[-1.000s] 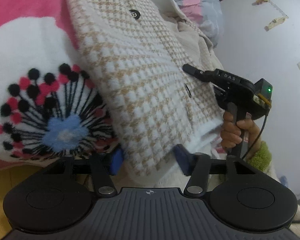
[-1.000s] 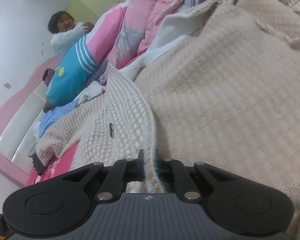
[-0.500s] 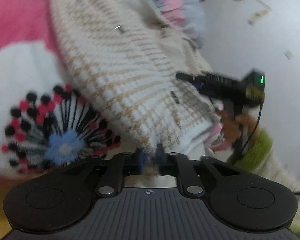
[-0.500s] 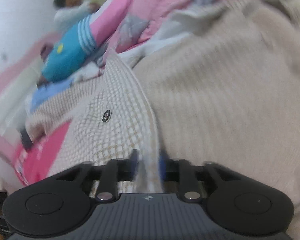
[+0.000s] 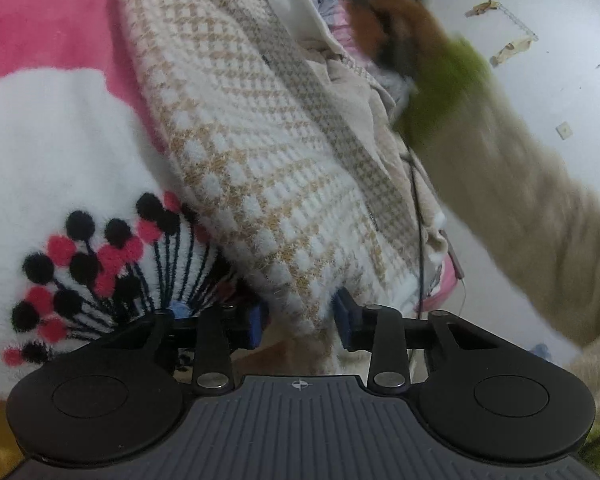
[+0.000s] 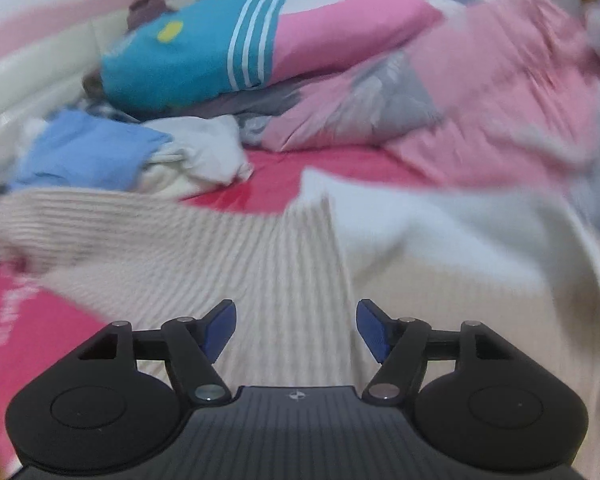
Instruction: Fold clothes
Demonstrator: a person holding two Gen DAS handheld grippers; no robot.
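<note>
A beige-and-white houndstooth knit cardigan (image 5: 260,160) lies folded along its length on the bed, its lower hem hanging toward me. My left gripper (image 5: 300,320) is open, and the thick hem corner sits loosely between its blue pads (image 5: 258,320). In the right wrist view the same garment shows as ribbed beige knit (image 6: 220,260) spread flat. My right gripper (image 6: 296,328) hovers over that knit, open wide, with nothing between its fingers. A person's arm in a beige sleeve (image 5: 540,220) with a green cuff reaches across above the cardigan, blurred.
A pink-and-white fleece blanket (image 5: 60,152) with a black and red dandelion print covers the bed. Farther back lie a pink quilt (image 6: 480,100), a teal-and-pink pillow (image 6: 204,48), and blue (image 6: 80,156) and white (image 6: 204,152) clothes. A white wall (image 5: 560,80) stands at the right.
My left gripper pinched the hem half a second ago and has since spread apart. My right gripper let go of the cardigan's edge, opened wide and swung farther over the bed.
</note>
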